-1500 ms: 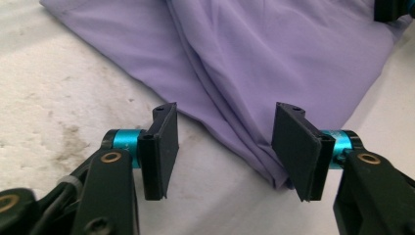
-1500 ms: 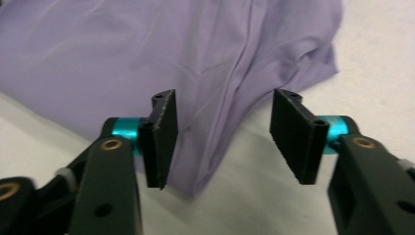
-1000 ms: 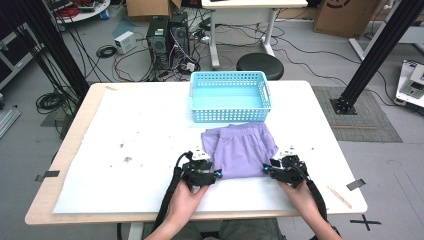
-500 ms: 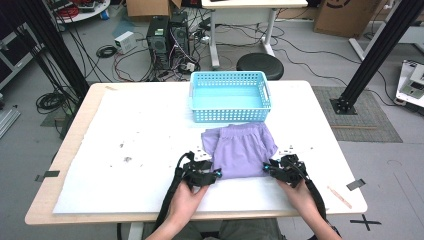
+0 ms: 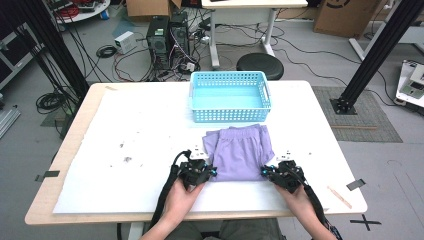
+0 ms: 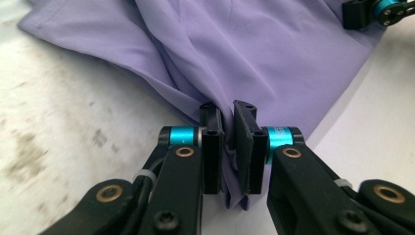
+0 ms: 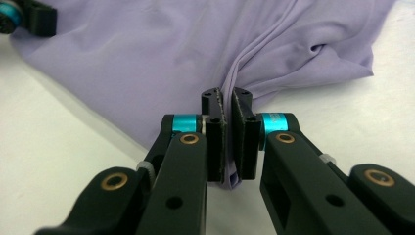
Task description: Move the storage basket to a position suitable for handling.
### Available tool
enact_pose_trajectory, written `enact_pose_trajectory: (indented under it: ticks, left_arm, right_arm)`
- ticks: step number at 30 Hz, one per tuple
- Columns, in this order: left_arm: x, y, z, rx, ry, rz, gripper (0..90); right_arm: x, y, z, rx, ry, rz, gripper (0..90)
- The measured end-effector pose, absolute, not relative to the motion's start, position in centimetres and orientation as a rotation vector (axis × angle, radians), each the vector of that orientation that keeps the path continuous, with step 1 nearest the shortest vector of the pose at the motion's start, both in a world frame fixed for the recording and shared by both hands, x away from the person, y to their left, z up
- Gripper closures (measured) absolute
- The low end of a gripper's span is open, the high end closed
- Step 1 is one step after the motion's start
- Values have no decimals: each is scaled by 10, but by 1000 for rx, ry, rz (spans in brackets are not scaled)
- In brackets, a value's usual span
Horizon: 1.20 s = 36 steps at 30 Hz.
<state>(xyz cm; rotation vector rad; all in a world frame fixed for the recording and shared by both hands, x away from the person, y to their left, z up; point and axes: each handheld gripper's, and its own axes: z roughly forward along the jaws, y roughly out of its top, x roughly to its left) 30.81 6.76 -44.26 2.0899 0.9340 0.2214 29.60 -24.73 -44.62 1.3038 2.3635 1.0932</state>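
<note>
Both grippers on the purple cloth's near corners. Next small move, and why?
Probably lift both corners together and carry them toward the far edge to fold. The left gripper and right gripper have just closed, and each pinches a near corner of the purple cloth, which lies flat on the table just short of the blue basket.

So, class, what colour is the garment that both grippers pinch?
Lilac purple garment, plain, clearest in the left gripper view.

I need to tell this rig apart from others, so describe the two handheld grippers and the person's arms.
Both the left gripper and the right gripper are black, with two flat black jaws, turquoise metal collars, brass-coloured pivot pins and white zip ties. A black cable trails back from each. The forearms show no sleeves.
</note>
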Motion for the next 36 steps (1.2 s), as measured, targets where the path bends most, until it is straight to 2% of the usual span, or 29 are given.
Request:
enact_pose_trajectory:
  ticks: [11,12,14,15,18,20,22,27,29,36]
  left_arm:
    - [281,84,-444,2087,924,217,816]
    - [279,85,-444,2090,916,233,794]
    - [277,87,-444,2082,935,269,636]
    - [277,90,-444,2073,945,262,586]
    - [278,92,-446,2061,970,269,496]
    - [280,90,-447,2065,973,265,496]
    - [280,87,-447,2073,962,273,528]
    - [280,82,-447,2085,918,235,745]
    - [280,82,-447,2081,913,221,791]
    - [272,83,-447,2094,895,186,808]
  right_arm:
    - [269,-232,-446,1225,2398,1091,840]
    - [267,-232,-446,1229,2393,1092,796]
    - [265,-233,-445,1257,2356,1087,642]
    - [266,-234,-444,1275,2337,1089,594]
    - [269,-235,-445,1295,2298,1073,493]
    - [271,-235,-447,1319,2300,1052,477]
    - [272,-235,-448,1327,2313,1045,532]
    - [270,-234,-447,1308,2357,1058,760]
    - [269,-234,-447,1298,2375,1067,820]
    - [262,-236,-446,1282,2405,1086,851]
